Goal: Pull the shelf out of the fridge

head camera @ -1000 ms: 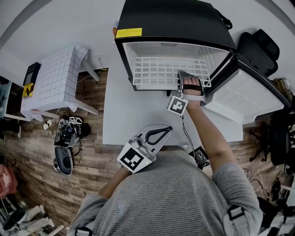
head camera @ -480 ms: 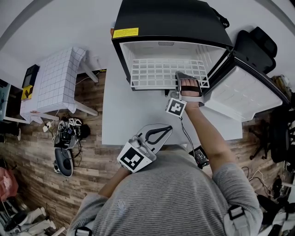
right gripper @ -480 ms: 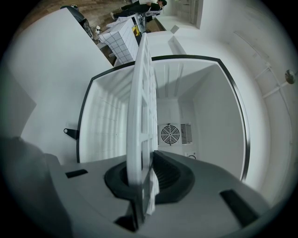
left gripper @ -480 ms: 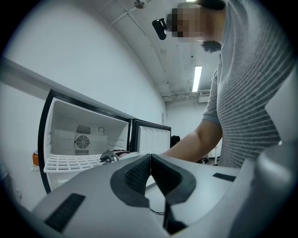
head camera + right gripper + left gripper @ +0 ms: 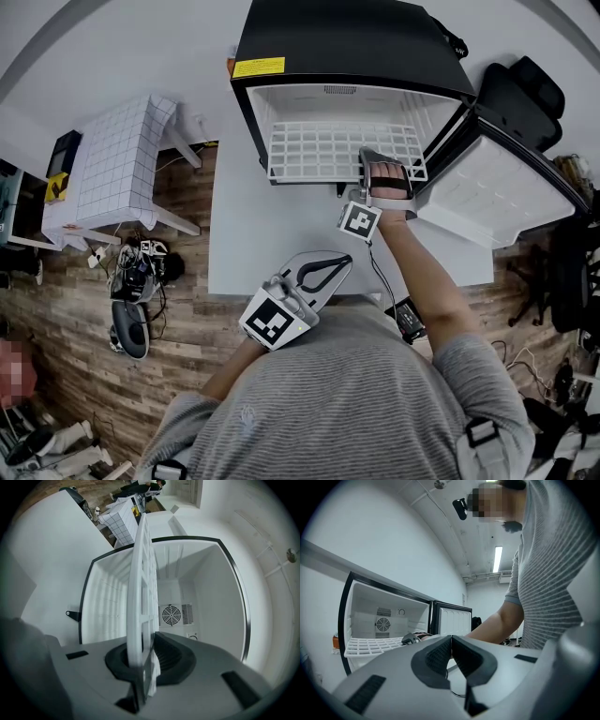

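- Room: a wood-plank floor (image 5: 56, 309) meets a pale wall along the top of the head view. A white table (image 5: 272, 234) stands against that wall.
- Fridge (image 5: 347, 37): a black cabinet with a white interior, standing along the far edge of the table and covering most of that edge. The opening faces the person. The back wall carries a round fan grille (image 5: 171, 615).
- Fridge door (image 5: 497, 192): swung fully open past the table's far right corner, with the white inner liner facing up and outward.
- Shelf (image 5: 328, 150): a white grid shelf and the only item in the cabinet. The rear part sits inside the cavity. The front rail projects past the opening, over the table.
- Right gripper (image 5: 372, 157): clamped on the front rail of the shelf near its right corner. In the right gripper view the rail stands edge-on between the jaws (image 5: 149, 660), with both pads pressed against it.
- Left gripper (image 5: 337, 267): jaws fully closed on each other with nothing between them (image 5: 451, 648). It is held above the near edge of the table, close to the person's torso and well apart from the shelf.
- Grid-patterned side table (image 5: 117, 159): on the floor to the left of the white table.
- Black chair (image 5: 520, 94): behind the open door, at the right.
- Tangle of cables and gear (image 5: 139, 267): on the floor at the left.
- Small black device (image 5: 409, 320): at the near edge of the table, beneath the right forearm.
- Yellow label (image 5: 260, 67): on the front left corner of the fridge top.
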### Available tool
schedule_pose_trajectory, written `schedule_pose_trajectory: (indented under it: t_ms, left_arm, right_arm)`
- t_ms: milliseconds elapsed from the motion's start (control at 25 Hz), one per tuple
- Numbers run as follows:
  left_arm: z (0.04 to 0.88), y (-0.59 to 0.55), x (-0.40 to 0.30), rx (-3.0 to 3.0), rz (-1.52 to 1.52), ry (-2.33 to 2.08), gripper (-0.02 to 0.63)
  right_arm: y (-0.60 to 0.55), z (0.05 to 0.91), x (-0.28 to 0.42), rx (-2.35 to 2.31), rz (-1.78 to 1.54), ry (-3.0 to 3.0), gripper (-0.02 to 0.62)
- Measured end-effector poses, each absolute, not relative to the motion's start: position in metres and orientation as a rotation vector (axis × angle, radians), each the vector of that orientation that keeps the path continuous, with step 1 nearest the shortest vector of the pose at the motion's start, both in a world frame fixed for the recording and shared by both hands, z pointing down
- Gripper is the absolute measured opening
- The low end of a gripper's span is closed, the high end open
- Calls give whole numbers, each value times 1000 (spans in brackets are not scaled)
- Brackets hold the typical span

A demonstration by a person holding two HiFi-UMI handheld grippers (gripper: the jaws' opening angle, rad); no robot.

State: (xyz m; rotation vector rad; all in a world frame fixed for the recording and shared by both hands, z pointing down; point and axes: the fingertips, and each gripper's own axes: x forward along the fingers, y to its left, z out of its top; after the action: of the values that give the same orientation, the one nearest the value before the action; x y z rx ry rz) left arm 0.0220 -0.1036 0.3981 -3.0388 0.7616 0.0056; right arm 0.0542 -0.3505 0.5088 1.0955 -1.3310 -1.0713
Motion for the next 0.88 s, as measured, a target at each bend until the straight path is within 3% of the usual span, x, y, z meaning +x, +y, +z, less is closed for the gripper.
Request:
schedule_pose_trajectory:
  t_ms: [880]
  left_arm:
    - [400,-104,23,-3043,5,753,11]
  right_arm:
    - [-339,506,57,1109,-1067,-1326,41]
